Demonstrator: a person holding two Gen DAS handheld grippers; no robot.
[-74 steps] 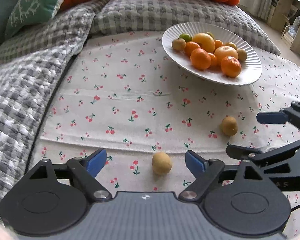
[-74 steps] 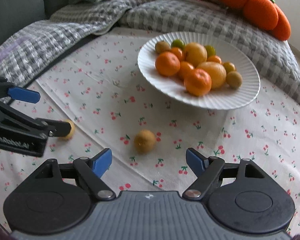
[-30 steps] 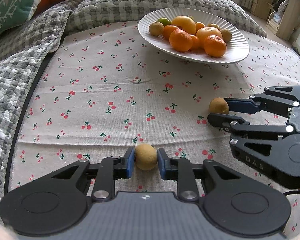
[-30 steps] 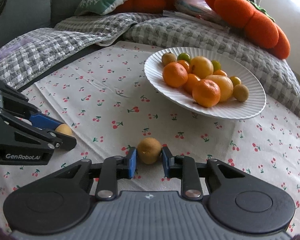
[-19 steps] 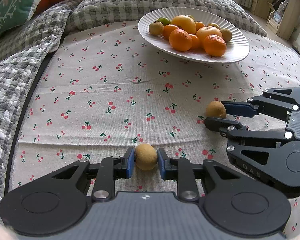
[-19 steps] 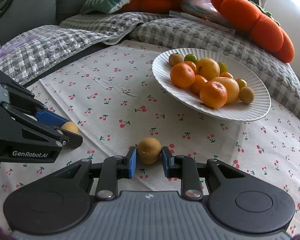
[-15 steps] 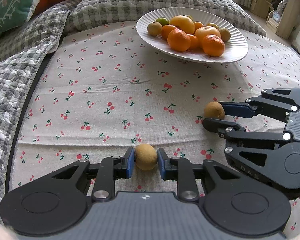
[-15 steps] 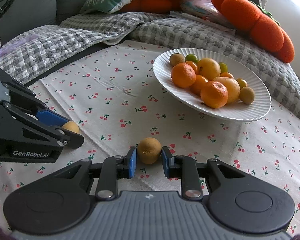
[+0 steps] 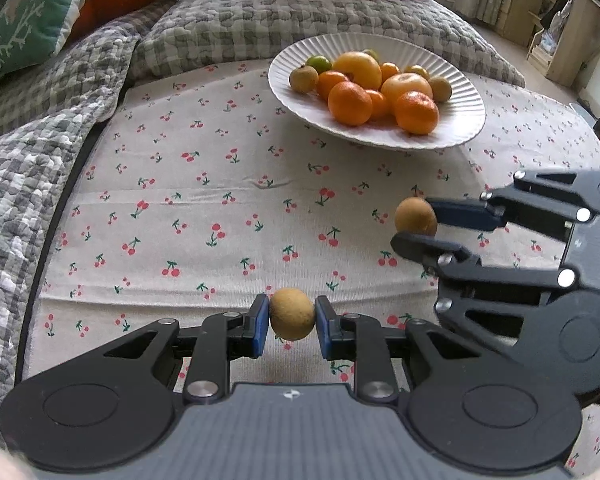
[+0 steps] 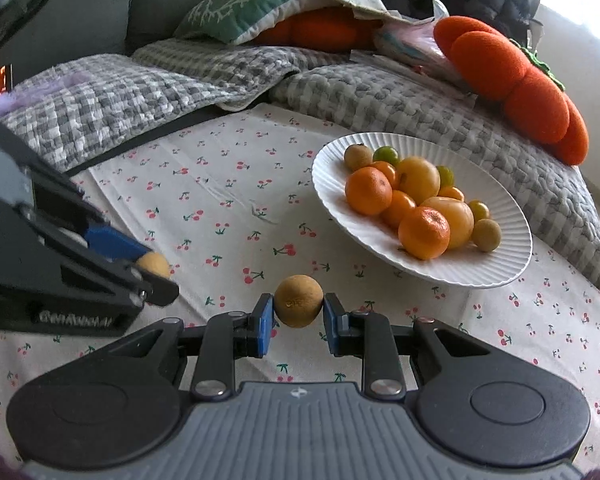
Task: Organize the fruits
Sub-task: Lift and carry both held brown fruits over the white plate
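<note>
My left gripper (image 9: pixel 292 320) is shut on a small tan round fruit (image 9: pixel 292 314), held above the cherry-print cloth (image 9: pixel 220 200). My right gripper (image 10: pixel 299 314) is shut on a second tan round fruit (image 10: pixel 299 301), also lifted off the cloth. The right gripper and its fruit (image 9: pixel 415 216) show at the right of the left wrist view. The left gripper and its fruit (image 10: pixel 154 265) show at the left of the right wrist view. A white ribbed plate (image 9: pixel 460 128) (image 10: pixel 500 264) with several oranges, yellow fruits and small green and tan ones stands beyond both grippers.
A grey checked quilt (image 9: pixel 28 152) borders the cloth on the left and behind the plate. An orange plush cushion (image 10: pixel 520 88) and a green patterned pillow (image 10: pixel 252 0) lie at the back. Wooden shelves (image 9: pixel 560 32) stand at the far right.
Both grippers closed on their fruits, then lifted them off the cloth. In the last half second both have risen further and moved toward the plate.
</note>
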